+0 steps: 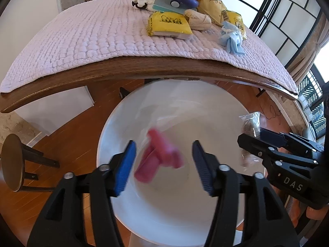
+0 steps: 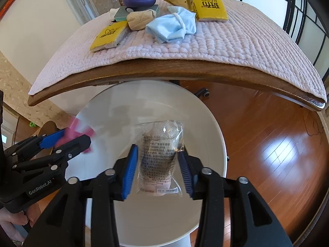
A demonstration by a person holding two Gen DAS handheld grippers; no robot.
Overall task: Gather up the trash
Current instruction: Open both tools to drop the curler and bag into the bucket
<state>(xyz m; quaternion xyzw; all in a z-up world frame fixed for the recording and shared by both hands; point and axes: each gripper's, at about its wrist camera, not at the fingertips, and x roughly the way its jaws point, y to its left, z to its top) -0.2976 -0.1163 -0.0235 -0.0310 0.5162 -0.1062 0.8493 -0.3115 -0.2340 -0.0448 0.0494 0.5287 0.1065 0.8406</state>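
left tool [image 1: 163,165] jaws apart, blurry pink wrapper [image 1: 159,158] loose between them | right tool [image 2: 157,171] barely parted around clear plastic packet [image 2: 161,154], long axis along fingers | both straight above round white bin [image 2: 211,127] under desk's near edge

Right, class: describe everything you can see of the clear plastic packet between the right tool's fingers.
The clear plastic packet is a crinkled, see-through sealed bag with a grey-brown lump inside, dark printed text on its face and a barcode near its lower end. It hangs roughly upright over the white bin, between the blue pads of the right tool. Whether the pads press on it cannot be told.
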